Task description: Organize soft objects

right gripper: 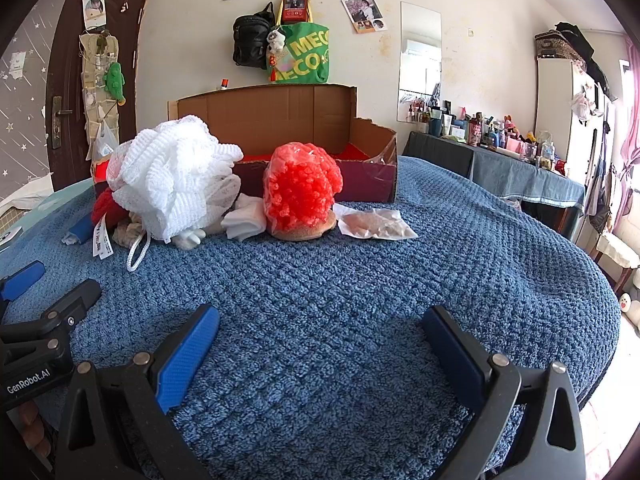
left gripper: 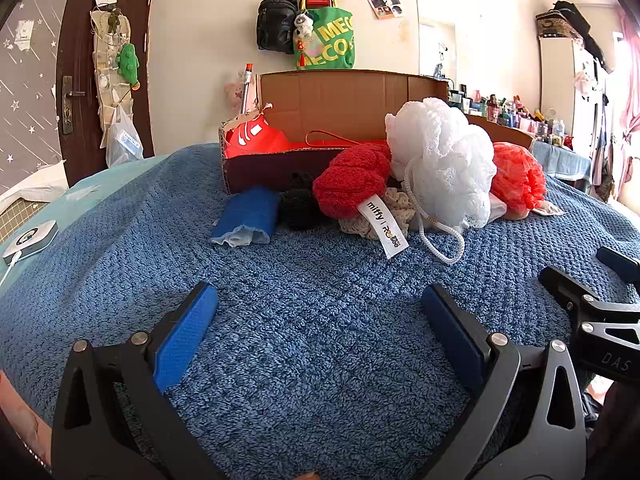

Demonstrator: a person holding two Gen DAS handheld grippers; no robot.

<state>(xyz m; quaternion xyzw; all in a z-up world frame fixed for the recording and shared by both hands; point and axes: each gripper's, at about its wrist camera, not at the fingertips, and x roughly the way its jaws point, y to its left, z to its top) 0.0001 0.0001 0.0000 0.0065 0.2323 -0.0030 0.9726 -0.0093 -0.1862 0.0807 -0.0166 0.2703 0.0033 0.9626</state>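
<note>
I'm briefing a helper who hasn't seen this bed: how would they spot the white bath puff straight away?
Find the open cardboard box standing on the blue blanket; a pile of soft things lies just in front of it. The white bath puff is the tallest item there, sitting between a red fluffy cloth and a bagged red puff. Only it is white mesh with a white cord loop hanging down.

A white tag (left gripper: 382,227) on the red plush (left gripper: 352,182) reads "miffy". The green tote bag (left gripper: 334,40) above the cardboard box (left gripper: 340,96) shows "MEG" over "ECO". "GenRobot.AI" marks the left tool (right gripper: 28,386); the right tool (left gripper: 616,362) shows "DAS".
</note>
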